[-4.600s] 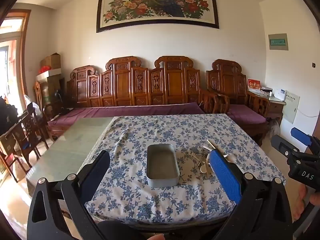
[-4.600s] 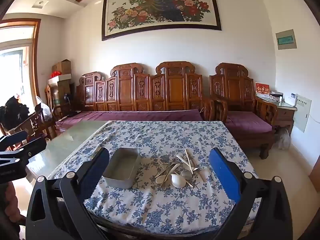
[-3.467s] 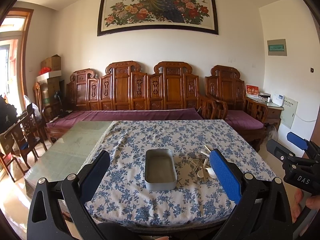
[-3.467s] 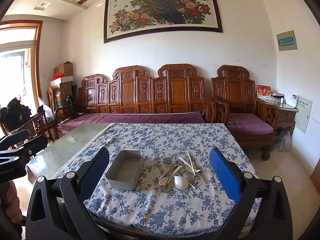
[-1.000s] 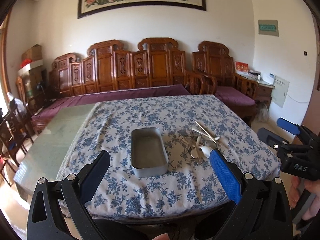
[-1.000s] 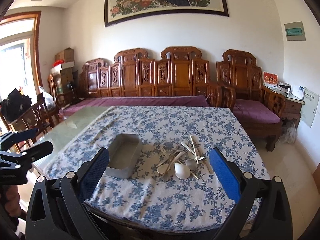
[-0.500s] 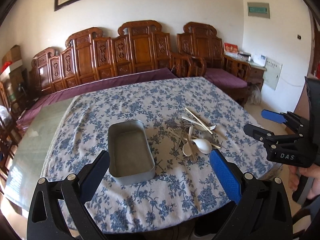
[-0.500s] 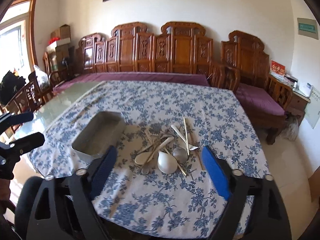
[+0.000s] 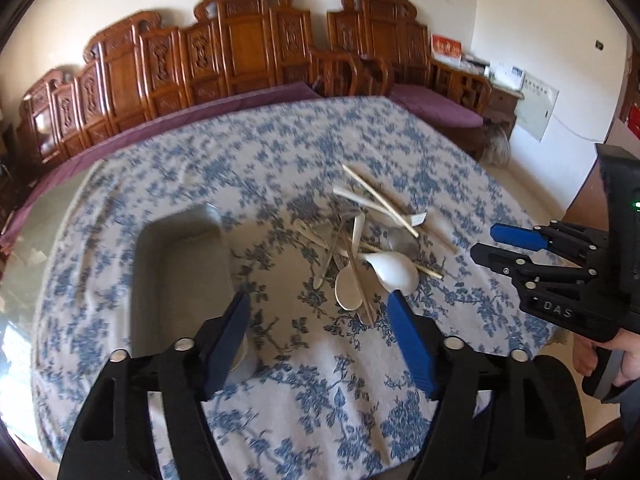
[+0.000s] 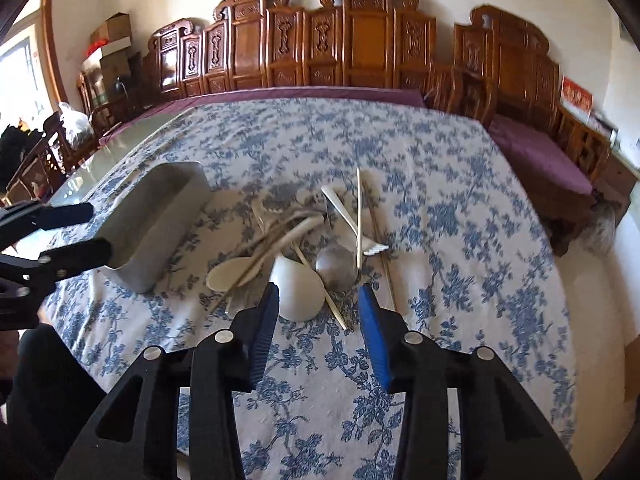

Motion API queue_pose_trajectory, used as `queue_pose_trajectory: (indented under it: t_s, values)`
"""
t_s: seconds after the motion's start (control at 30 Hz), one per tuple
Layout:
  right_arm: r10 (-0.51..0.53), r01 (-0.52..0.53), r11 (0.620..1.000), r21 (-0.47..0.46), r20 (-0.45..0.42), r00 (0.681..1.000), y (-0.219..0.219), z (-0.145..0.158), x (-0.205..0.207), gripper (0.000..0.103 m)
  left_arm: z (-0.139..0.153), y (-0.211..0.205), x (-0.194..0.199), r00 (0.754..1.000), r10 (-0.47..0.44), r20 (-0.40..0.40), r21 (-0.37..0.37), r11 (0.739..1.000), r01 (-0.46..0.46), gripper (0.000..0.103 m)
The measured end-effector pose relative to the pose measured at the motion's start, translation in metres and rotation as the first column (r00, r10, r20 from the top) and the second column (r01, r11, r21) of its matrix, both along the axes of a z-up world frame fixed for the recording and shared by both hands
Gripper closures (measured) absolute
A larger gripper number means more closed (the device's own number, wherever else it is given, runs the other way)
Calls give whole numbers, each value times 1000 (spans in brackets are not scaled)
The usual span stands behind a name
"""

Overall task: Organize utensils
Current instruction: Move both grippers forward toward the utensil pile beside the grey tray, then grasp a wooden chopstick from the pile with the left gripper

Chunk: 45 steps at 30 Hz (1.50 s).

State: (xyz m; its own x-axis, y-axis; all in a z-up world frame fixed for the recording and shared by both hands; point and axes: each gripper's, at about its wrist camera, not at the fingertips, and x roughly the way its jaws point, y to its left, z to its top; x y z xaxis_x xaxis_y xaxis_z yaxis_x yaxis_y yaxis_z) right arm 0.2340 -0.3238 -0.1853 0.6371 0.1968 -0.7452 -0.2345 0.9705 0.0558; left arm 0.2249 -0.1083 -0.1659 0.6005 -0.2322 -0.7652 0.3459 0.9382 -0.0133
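A grey metal tray (image 9: 180, 276) (image 10: 156, 220) lies empty on the blue-flowered tablecloth. To its right is a loose pile of utensils (image 9: 368, 248) (image 10: 304, 248): white ceramic spoons (image 10: 298, 288), a metal spoon (image 10: 336, 266), a fork and chopsticks. My left gripper (image 9: 320, 320) is open above the cloth, between the tray and the pile. My right gripper (image 10: 316, 300) is open just short of the big white spoon. It also shows in the left wrist view (image 9: 504, 246). Both hold nothing.
The table (image 10: 500, 280) is covered by the cloth, with bare glass at its left side (image 9: 24, 248). Carved wooden benches with purple cushions (image 10: 320, 40) stand behind and to the right. The table's near edge is just under both grippers.
Both grippers have moved forward and down toward the table. Both jaws have narrowed from wide open, the right more than the left. The tray and utensils have not moved.
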Motion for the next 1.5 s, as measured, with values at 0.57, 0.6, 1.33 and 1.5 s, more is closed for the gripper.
queue_pose_trajectory:
  t_s: [0.57,0.6,1.33,1.5]
  values:
    - [-39,41,998,41,-53,998,-28,-31,26,59,-83,-62,102,981,7,-195,1,1000,-7,83]
    - [-40,42,998,42,-54,998,-28,-32,25,59,-87,-62,105,977,12,-211,-2,1000,-13,84]
    - [-38,38,999,7,-29,999,-24,-26,20,59,-50,-37,61,969,-71,-237,-160,987,33,100]
    - [-40,41,999,21,-24,999,-21,-22,23,59,-29,-13,41,980,-54,-192,-212,977,13,103]
